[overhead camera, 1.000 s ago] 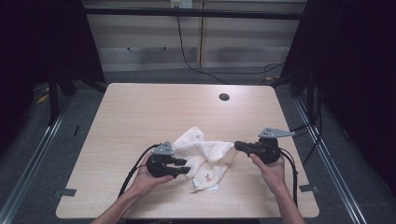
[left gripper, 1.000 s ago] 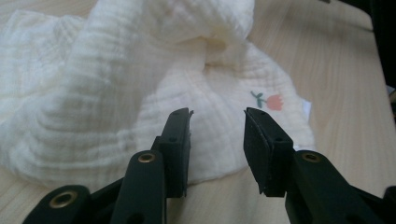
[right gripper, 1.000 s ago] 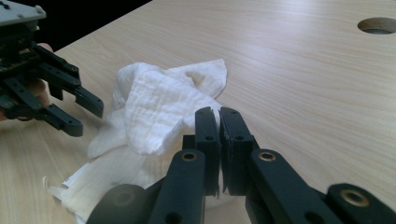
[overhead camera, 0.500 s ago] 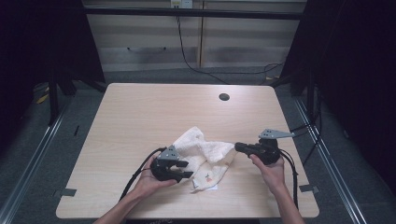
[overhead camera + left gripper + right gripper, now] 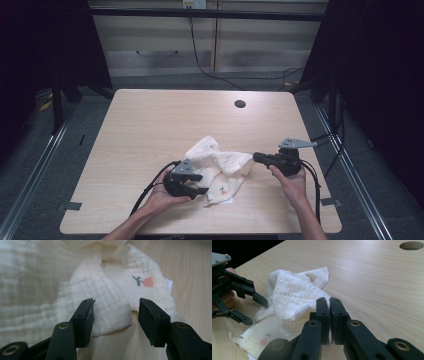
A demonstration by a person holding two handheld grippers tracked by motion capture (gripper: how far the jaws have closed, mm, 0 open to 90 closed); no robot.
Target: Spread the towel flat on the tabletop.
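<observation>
Hand-held gripper on the left (image 5: 113, 322) gaping wide at the cloth (image 5: 110, 297): best slid under a single edge, while right one (image 5: 329, 315), clamped shut, anchors tabletop (image 5: 150, 125).

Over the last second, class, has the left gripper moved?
Yes. The left gripper has slid towards the table's near edge, along the cloth.

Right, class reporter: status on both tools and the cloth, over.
Left tool open, straddling the cloth edge. Right tool shut, at the cloth's far side, grip unconfirmed. Table around it bare, nothing in the way.
</observation>
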